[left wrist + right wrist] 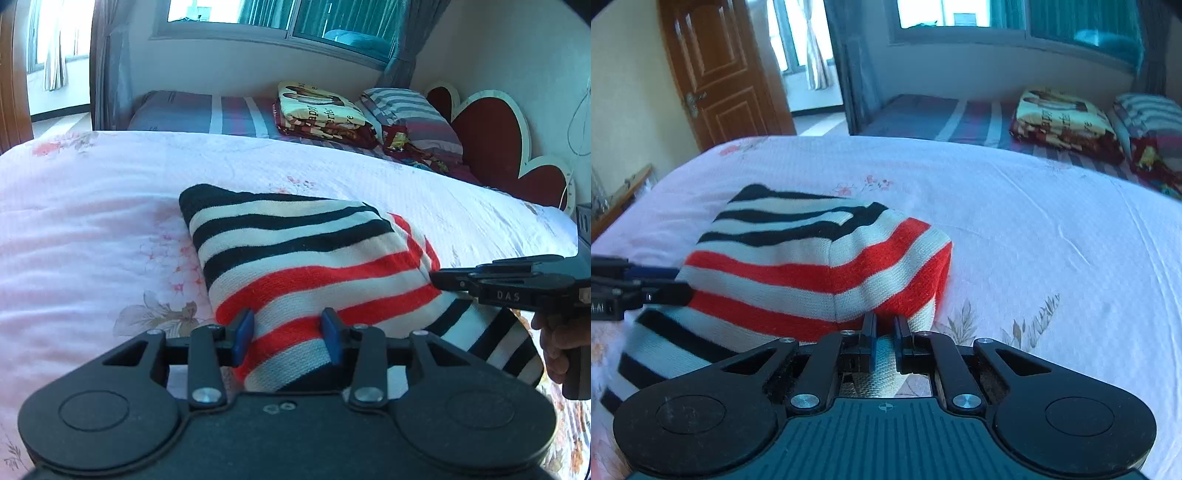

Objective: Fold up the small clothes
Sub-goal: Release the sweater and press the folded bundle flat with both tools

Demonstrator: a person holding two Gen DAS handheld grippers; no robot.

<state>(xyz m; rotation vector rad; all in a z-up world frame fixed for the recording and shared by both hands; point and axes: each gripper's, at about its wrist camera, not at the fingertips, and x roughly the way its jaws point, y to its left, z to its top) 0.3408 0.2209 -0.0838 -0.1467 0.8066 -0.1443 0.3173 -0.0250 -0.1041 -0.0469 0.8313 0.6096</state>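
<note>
Seen only from the left wrist: a red heart-shaped headboard, a striped pillow, and a hand gripping the right tool's handle at the frame's right edge. Seen only from the right wrist: a brown panelled door and the open doorway beside it. Common to both: the pink floral bedspread, the window and a folded printed blanket far back. Lying on the bedspread, partly folded and bulging upward: a knit striped garment in black, red and cream. Left tool at the garment's near edge, blue pads part-way apart with a thick fold of fabric filling the gap and touching both. Right tool narrowed to a slim gap, pinching a cream and red fold at the garment's near right corner. Readable: "DAS" on the right tool's side in the left view; partial words on the blanket, too small to make out.
</note>
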